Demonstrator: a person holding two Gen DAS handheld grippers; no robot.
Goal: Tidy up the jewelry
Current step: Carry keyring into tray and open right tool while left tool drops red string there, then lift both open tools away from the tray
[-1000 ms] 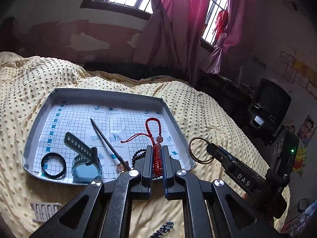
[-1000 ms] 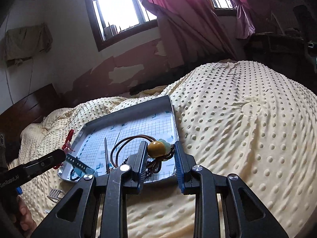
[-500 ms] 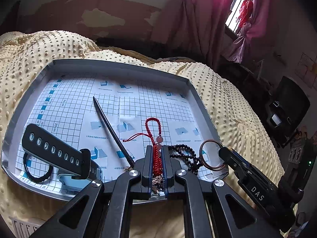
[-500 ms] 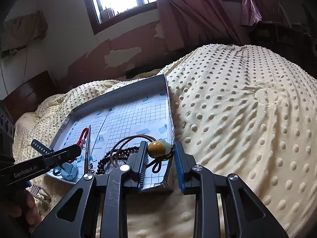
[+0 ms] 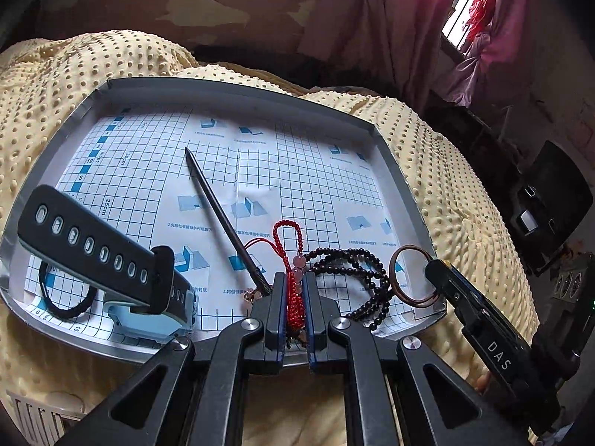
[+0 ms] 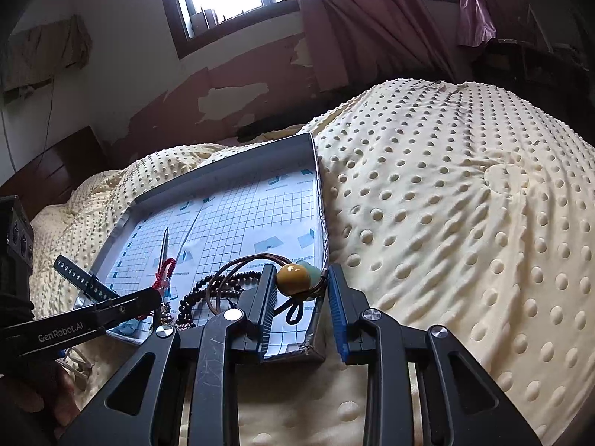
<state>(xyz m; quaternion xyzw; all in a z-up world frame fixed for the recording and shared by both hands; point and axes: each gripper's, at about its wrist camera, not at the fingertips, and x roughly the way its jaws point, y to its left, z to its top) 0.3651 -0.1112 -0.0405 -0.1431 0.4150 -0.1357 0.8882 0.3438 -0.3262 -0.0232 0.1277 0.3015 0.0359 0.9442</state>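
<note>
A dimpled cream blanket (image 6: 465,204) carries a shallow metal tray (image 5: 238,87) lined with smooth blue-gridded paper. On the liner lie 1 watch (image 5: 111,260) with a perforated rubbery strap, 1 thin dark rod (image 5: 223,219), 1 strand of small dark beads (image 5: 357,282) and 1 black elastic loop (image 5: 63,297). The left gripper (image 5: 295,297) is clamped on a knotted red cord charm (image 5: 290,256) just above the tray's near edge; lowering it flat before release would likely keep it clear of the bead strand. The right gripper (image 6: 301,290) stands apart around a glossy amber bead on a thin brown cord ring (image 5: 409,275); whether the bead touches either finger cannot be told.
</note>
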